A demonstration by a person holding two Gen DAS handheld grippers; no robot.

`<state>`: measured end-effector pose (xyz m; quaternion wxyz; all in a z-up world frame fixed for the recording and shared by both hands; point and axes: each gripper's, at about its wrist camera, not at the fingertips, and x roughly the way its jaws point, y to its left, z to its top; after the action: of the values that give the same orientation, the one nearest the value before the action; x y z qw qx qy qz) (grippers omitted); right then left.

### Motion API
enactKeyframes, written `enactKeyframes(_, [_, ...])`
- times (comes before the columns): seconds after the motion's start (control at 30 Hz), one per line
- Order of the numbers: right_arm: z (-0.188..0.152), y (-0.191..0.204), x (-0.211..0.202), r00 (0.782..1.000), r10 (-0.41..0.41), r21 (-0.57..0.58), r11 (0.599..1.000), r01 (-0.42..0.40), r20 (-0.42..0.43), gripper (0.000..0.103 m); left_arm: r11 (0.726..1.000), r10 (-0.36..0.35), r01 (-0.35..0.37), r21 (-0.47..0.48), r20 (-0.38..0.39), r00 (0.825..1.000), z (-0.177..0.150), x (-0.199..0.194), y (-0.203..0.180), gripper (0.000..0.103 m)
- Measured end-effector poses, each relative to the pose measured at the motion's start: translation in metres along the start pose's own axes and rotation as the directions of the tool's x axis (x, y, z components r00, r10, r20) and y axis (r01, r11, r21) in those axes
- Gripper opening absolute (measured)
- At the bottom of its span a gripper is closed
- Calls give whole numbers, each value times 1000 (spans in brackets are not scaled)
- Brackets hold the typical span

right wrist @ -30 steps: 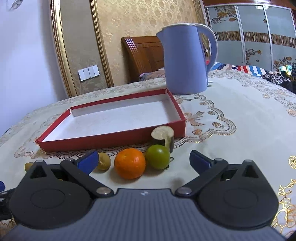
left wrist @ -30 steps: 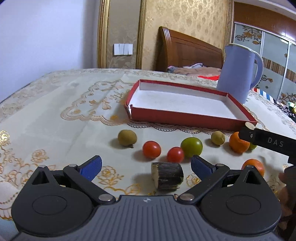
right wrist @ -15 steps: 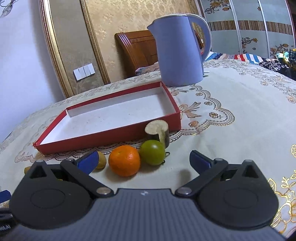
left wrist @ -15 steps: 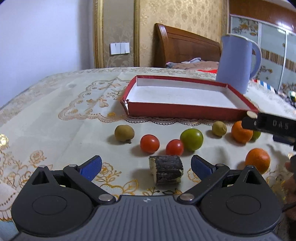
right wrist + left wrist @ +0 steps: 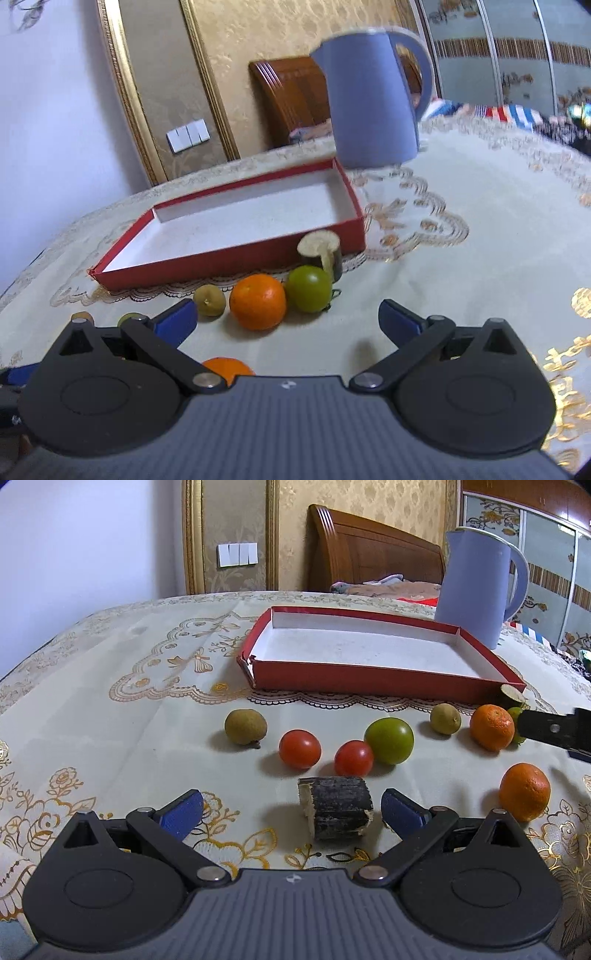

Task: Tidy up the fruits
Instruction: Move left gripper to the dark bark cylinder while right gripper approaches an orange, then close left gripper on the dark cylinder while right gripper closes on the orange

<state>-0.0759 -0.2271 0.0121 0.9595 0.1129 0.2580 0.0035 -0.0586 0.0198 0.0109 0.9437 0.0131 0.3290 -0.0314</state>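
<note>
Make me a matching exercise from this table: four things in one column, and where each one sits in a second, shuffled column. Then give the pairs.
Things
1. dark sugarcane piece
2. blue kettle
3. two red tomatoes
4. red box

Places
A. behind the box's far right corner
B. side by side in the row of fruit, left of the big green fruit
C. between the open fingers of the left gripper
D. beyond the row of fruit, nothing inside it

Pairs: 1-C, 2-A, 3-B, 4-D
</note>
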Motion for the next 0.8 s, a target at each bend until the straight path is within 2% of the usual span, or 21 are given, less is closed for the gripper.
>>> enactKeyframes(0.27, [-10, 4, -14, 1000, 16, -57, 998, -16, -16, 103, 1000, 8, -8, 7, 2, 1000, -2, 3, -6, 103])
enactKeyframes(0.5, [-18, 16, -13, 999, -2, -144, 990, -4, -43, 103, 1000, 13, -13, 14, -2, 1000, -2, 5, -7, 103])
enactKeyframes(0.7, [-22, 36, -15, 999, -42, -270, 962, 44, 11, 103, 1000, 19, -19, 22, -9, 1000, -1, 7, -8, 103])
enactKeyframes(0.8, [-21, 38, -14, 1000, -25, -274, 961, 24, -3, 103, 1000, 13, -13, 15, -7, 1000, -1, 6, -7, 103])
